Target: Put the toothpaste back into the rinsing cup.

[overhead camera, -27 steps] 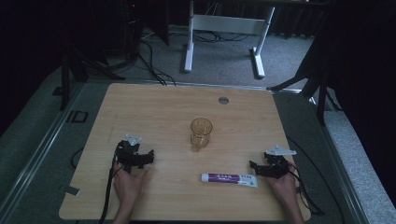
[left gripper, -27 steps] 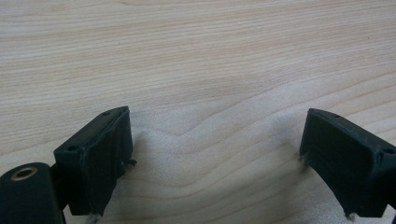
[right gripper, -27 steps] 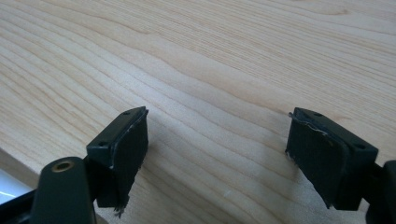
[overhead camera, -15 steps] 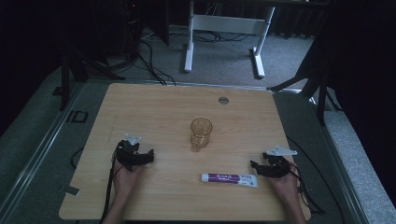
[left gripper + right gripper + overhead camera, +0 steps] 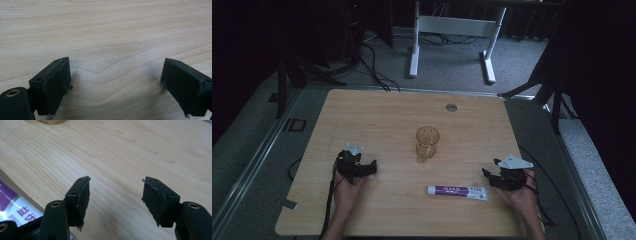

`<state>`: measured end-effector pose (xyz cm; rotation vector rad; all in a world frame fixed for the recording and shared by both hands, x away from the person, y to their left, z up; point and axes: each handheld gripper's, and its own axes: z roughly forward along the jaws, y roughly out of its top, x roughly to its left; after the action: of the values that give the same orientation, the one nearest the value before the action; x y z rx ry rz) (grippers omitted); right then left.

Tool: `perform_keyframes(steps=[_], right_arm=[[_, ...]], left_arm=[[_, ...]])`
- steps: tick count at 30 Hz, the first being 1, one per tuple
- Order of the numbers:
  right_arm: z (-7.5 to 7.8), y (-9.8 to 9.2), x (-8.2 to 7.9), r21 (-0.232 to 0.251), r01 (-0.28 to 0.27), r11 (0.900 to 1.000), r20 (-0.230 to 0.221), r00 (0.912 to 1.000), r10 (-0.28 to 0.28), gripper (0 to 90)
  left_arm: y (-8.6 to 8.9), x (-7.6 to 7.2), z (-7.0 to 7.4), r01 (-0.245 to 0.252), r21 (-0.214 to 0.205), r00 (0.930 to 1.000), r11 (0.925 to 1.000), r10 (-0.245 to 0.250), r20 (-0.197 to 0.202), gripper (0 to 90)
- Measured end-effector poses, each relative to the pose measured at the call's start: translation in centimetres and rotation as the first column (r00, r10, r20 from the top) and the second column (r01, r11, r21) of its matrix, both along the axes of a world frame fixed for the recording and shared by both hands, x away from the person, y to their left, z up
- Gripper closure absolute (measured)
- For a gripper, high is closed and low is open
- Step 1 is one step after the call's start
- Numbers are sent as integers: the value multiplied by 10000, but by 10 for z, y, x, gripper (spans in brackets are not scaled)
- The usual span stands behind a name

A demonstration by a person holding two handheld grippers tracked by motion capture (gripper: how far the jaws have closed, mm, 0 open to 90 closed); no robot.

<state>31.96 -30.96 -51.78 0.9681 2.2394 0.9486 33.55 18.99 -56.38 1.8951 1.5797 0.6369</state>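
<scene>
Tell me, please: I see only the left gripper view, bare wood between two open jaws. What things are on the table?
Observer: A glass stands upright near the middle of the table, and a tube lies flat nearer the person.
Operator: Which gripper is closer to the tube?
Observer: The right gripper; it sits just beside the tube's right end, not touching it as far as the high view shows.
Operator: Are its jaws open?
Observer: Yes, the right gripper view shows them apart with only wood between them; the tube's purple label lies off to one side.
</scene>
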Motion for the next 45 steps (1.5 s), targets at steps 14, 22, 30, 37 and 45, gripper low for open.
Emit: perform_keyframes(steps=[14,22,30,37,45], right_arm=[[34,12,-9,-641,-621,9960,671,9955,664,394],[46,22,-12,-1039,-1032,9892,773,9908,1115,405],[57,31,-16,-1463,-1399,9793,780,9852,1524,427],[62,38,-17,-1778,-1837,9668,536,9792,1959,451],[68,48,-18,-2219,-2308,9474,251,9699,2422,470]], left_arm=[[-1,0,0,-55,-3,10000,10000,55,0,97],[-1,0,0,-57,-5,10000,10000,57,2,97],[-1,0,0,-60,-7,10000,10000,60,6,97],[-1,0,0,-57,-6,10000,10000,57,3,97],[-1,0,0,-60,-8,10000,10000,60,5,97]])
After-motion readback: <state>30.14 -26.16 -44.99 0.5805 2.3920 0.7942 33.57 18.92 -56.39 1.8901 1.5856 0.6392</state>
